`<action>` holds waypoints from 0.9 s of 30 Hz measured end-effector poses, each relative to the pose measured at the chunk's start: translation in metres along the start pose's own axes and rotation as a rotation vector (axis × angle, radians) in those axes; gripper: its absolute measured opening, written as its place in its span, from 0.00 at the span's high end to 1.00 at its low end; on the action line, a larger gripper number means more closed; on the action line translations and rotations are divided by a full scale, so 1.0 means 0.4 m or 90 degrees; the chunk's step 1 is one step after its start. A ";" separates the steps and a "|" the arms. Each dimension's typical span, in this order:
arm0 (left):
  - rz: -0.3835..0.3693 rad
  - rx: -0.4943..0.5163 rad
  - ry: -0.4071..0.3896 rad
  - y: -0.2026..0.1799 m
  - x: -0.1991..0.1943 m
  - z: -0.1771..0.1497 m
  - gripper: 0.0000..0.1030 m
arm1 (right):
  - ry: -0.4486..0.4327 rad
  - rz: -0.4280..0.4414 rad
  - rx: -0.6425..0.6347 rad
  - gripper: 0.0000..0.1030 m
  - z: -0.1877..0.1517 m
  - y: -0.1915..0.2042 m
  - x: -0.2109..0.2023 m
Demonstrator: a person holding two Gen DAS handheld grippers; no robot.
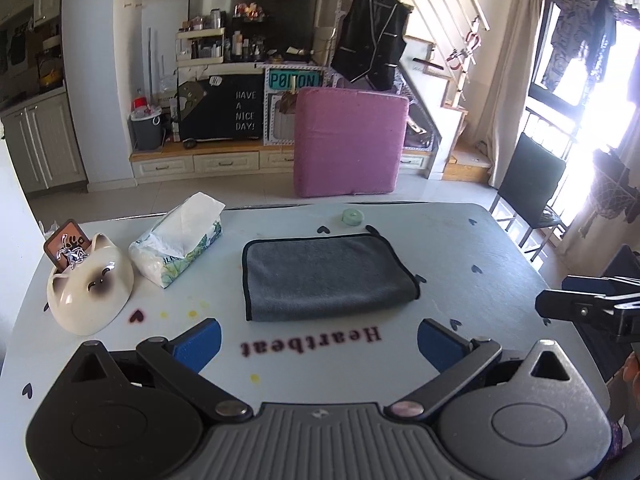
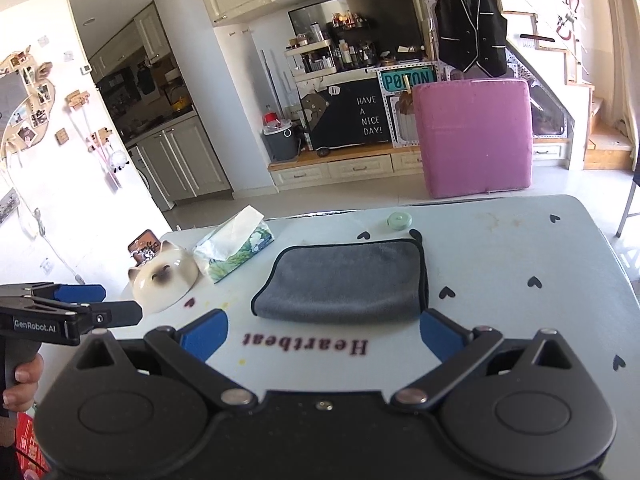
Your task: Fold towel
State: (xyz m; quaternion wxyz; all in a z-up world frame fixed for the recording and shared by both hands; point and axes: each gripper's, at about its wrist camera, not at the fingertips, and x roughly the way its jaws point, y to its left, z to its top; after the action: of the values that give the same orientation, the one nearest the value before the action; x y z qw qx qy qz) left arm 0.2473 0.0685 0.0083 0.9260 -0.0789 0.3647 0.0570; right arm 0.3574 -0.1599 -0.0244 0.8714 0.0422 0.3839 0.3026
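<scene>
We held both tools above the near edge of the pale worktop (image 1: pixel 460 248), and neither one gripped anything. The left tool (image 1: pixel 319 344) stood released, its blue pads spread wide with bare worktop and the printed word "Heartbeat" (image 1: pixel 311 341) between them. The right tool (image 2: pixel 323 335) was released as well, its pads equally far apart over the same lettering.

The grey towel (image 1: pixel 326 276) lay flat just ahead of both tools, touching neither. It was already doubled over: a rounded fold ran along the edge nearest us, and the black-trimmed edges lay stacked on the far side and at the ends. From the right wrist the towel (image 2: pixel 344 282) sat straight ahead, its near right corner just beside the right-hand pad of our right tool, though apart from it.

Ahead and to the left of the left tool stood a cream cat-faced bowl (image 1: pixel 90 286), tipped on its side, and beside it a tissue pack (image 1: pixel 176 240) with a sheet sticking out. Beyond the towel, near the far edge of the worktop, sat a small green disc (image 1: pixel 352 216). Small black hearts were printed across the worktop surface.

Each tool showed in the other's view: the right tool (image 1: pixel 592 304) at the right margin of the left wrist view, the left tool (image 2: pixel 68 312) at the left margin of the right wrist view, with fingers (image 2: pixel 24 376) wrapped around its handle.
</scene>
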 end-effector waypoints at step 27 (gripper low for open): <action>-0.053 0.030 -0.060 -0.044 -0.265 -0.236 0.00 | -0.050 0.019 -0.021 0.01 -0.225 0.072 -0.300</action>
State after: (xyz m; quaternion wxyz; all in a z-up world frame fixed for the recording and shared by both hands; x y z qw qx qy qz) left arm 0.1099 0.0285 0.0145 0.9453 -0.0692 0.3185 0.0137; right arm 0.2179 -0.2181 -0.0013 0.8817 0.0457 0.3435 0.3201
